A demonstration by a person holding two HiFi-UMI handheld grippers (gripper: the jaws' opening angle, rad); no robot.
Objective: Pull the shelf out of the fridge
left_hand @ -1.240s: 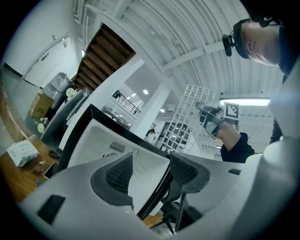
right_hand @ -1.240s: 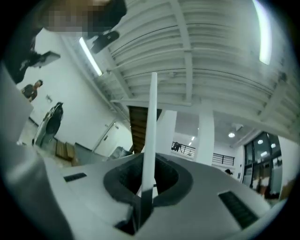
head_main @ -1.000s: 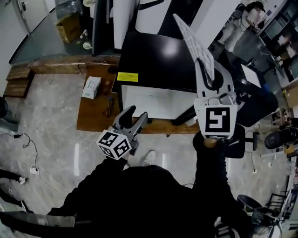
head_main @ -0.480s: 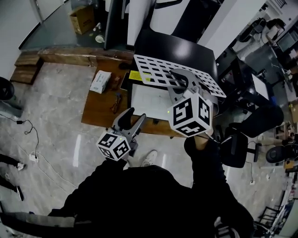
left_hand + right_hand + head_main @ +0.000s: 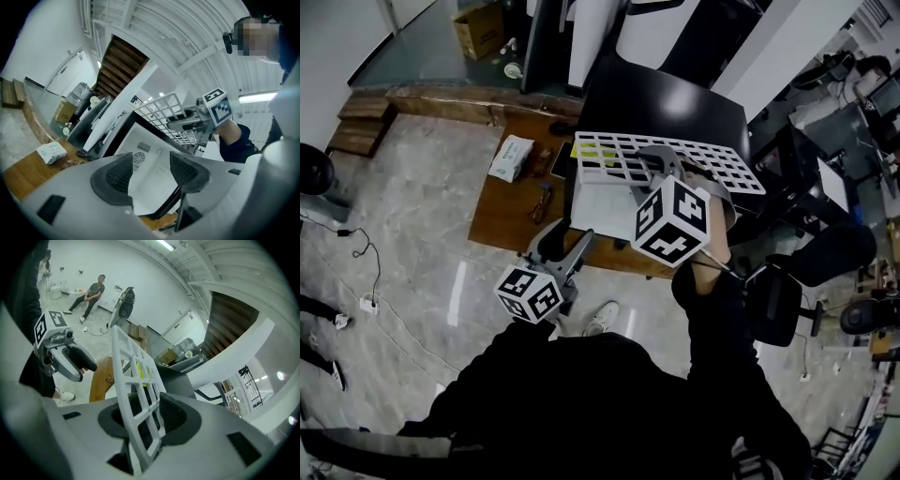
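The white wire shelf (image 5: 609,150) lies roughly flat over the black top of the small fridge (image 5: 675,103), out of its cabinet. My right gripper (image 5: 675,167) reaches down over the shelf's near edge. In the right gripper view the shelf (image 5: 136,376) stands edge-on between the pads of this gripper (image 5: 145,416); the jaws have just been opening and a dark gap shows beside the wire. My left gripper (image 5: 567,239) hangs open and empty in front of the fridge's white face (image 5: 150,159). From there I see the shelf (image 5: 159,105) and the right gripper (image 5: 180,119).
The fridge stands on a low wooden platform (image 5: 511,202) with a tissue pack (image 5: 511,155) on it. A cardboard box (image 5: 483,23) sits at the back left. A black office chair (image 5: 778,291) is at my right, cables (image 5: 366,300) on the floor at left.
My right gripper swung the shelf down from upright to flat over the fridge top and sank with it. The left gripper stayed close to where it was.
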